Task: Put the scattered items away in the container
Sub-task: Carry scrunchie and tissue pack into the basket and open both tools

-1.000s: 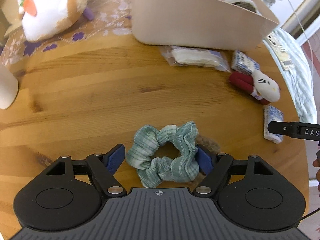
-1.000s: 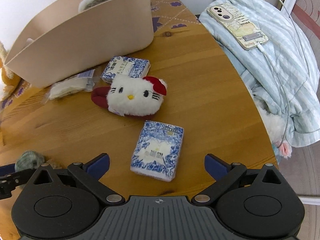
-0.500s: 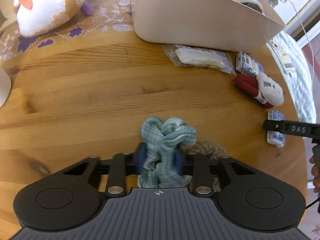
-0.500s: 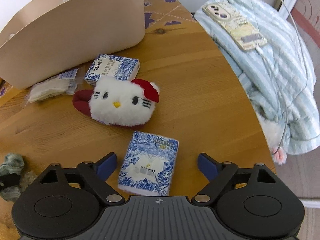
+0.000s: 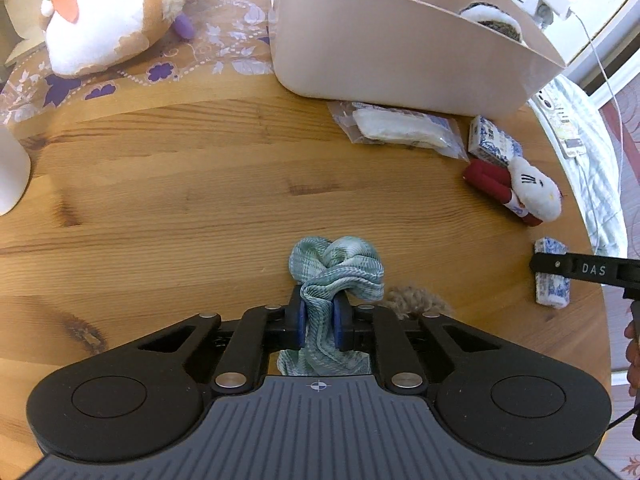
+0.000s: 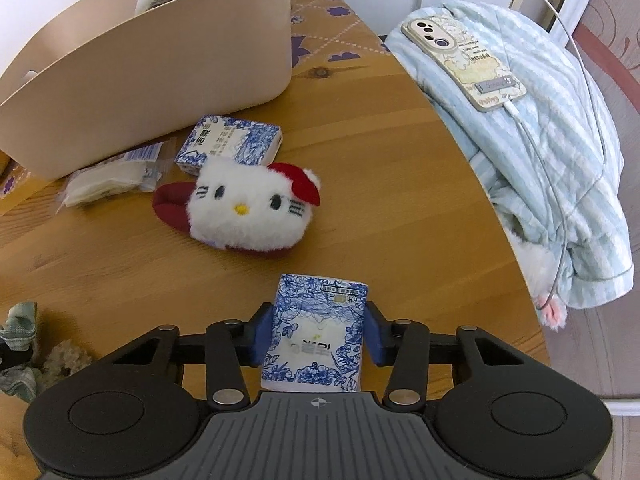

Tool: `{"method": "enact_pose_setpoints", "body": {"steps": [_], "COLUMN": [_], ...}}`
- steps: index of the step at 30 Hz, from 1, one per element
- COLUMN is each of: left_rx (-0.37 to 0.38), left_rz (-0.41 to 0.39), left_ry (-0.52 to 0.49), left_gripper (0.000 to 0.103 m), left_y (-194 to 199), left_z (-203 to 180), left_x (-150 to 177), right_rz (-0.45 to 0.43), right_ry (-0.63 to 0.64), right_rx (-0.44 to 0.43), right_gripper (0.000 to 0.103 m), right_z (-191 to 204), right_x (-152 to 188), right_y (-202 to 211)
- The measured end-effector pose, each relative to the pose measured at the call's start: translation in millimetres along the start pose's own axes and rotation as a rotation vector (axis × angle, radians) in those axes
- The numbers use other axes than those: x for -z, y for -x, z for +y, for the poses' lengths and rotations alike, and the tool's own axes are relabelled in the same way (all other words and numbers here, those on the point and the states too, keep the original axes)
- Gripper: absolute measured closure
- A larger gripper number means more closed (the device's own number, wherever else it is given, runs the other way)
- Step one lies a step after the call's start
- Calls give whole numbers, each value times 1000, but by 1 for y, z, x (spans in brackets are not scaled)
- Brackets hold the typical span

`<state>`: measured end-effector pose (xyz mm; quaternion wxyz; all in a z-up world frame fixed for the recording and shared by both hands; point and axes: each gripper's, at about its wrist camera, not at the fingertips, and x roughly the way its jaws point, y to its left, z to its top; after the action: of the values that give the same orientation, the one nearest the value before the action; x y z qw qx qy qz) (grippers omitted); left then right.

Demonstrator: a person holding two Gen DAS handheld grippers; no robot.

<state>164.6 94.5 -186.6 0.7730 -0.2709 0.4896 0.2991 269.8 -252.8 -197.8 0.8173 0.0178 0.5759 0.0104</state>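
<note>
Two grippers are at work over a round wooden table (image 5: 160, 184), one in each of your hands, both pointing steeply down at it.

Your left gripper (image 5: 319, 322) is clamped tight on a green scrunchie (image 5: 336, 270). Its blue pads pinch one fold of the cloth, and the rest bunches up just past the tips, resting on the wood. A tan fuzzy thing (image 5: 414, 300) lies just right of the scrunchie; you cannot tell what it is.

At the far left of the table sits a white and tan plush (image 5: 104, 16) with a carrot patch, on a patterned cloth (image 5: 160, 74). To its right, at the back, stands the beige container (image 5: 392, 56), open at the top, with a furry item (image 5: 490, 20) showing inside. Just in front of its wall lies a clear packet (image 5: 400, 130). Right of that is a blue and white tissue pack (image 5: 494, 142), and touching it, a white cat plush (image 6: 248, 210) with a red bow.

Your right gripper (image 6: 316, 336) has just been closing, and its pads now press both sides of a second tissue pack (image 6: 318, 330), which lies flat on the wood near the table's edge, well apart from the container.

Beyond the right edge, a striped blue blanket (image 6: 540, 160) carries a phone (image 6: 464, 60) with a white cable plugged in.
</note>
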Motion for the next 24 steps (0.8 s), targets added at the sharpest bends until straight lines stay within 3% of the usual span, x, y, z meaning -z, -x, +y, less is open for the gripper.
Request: {"method": "enact_pose_setpoints", "body": {"steps": [24], "left_rx": [131], "left_rz": [-184], "left_ry": [-95], "left_gripper": [91], "left_y": [78], "left_z": [-29], "left_x": [-25], "right_rz": [-172], "right_ry": [-60], "right_rx": [-135], "right_gripper": [60], "right_z": [-9], "right_x": [-13], "right_y": [87]}}
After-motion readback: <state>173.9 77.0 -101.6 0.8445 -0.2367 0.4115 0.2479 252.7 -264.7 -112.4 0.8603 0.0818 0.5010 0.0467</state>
